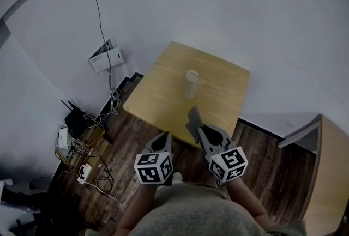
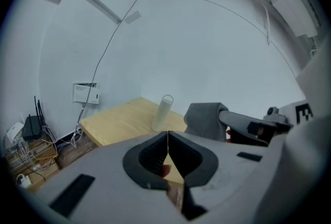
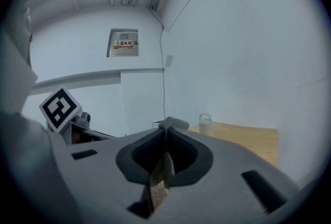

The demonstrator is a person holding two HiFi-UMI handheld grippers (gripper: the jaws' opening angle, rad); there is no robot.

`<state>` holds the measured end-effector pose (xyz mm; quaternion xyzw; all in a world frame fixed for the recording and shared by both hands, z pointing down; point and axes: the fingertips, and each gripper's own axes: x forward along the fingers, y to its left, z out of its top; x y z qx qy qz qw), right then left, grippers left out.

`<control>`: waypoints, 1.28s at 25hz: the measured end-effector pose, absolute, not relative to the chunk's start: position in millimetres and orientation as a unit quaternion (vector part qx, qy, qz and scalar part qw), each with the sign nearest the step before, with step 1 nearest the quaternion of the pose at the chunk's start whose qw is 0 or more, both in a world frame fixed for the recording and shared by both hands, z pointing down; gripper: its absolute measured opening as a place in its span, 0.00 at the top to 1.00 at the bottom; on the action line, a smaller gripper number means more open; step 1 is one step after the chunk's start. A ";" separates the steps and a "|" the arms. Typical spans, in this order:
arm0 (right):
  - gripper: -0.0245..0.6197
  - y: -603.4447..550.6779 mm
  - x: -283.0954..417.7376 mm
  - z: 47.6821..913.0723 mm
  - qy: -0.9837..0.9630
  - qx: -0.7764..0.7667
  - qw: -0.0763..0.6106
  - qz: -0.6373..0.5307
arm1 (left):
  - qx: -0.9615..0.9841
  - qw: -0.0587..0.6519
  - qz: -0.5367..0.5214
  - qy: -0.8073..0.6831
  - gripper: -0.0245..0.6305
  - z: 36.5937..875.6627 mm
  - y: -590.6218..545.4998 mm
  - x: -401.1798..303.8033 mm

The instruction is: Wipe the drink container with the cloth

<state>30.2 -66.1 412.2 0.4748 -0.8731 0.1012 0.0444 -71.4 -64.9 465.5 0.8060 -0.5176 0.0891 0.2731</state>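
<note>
Drink container (image 1: 191, 83) is standing upright mid-table (image 1: 163, 93) as the right gripper (image 1: 202, 130), clamping the grey cloth (image 1: 192, 119), is hovering at the near edge. The left gripper (image 1: 165, 138), pinched together and empty, would best be steadying the container during wiping.

Wall box sign (image 3: 123, 43): txt too small to read.
</note>
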 end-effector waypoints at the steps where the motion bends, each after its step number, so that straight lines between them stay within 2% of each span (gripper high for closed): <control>1: 0.94 -70.3 27.6 413.0 -0.872 0.477 0.045 0.101 | 0.808 0.273 0.090 -0.514 0.96 465.9 -69.2 -72.7; 13: 0.95 -102.0 25.9 415.9 -0.857 0.503 0.050 0.099 | 0.816 0.284 0.082 -0.496 0.96 470.4 -110.7 -81.8; 32: 0.94 -187.5 79.6 428.3 -0.857 0.501 0.076 0.092 | 0.797 0.304 0.071 -0.517 0.96 487.2 -167.8 -63.8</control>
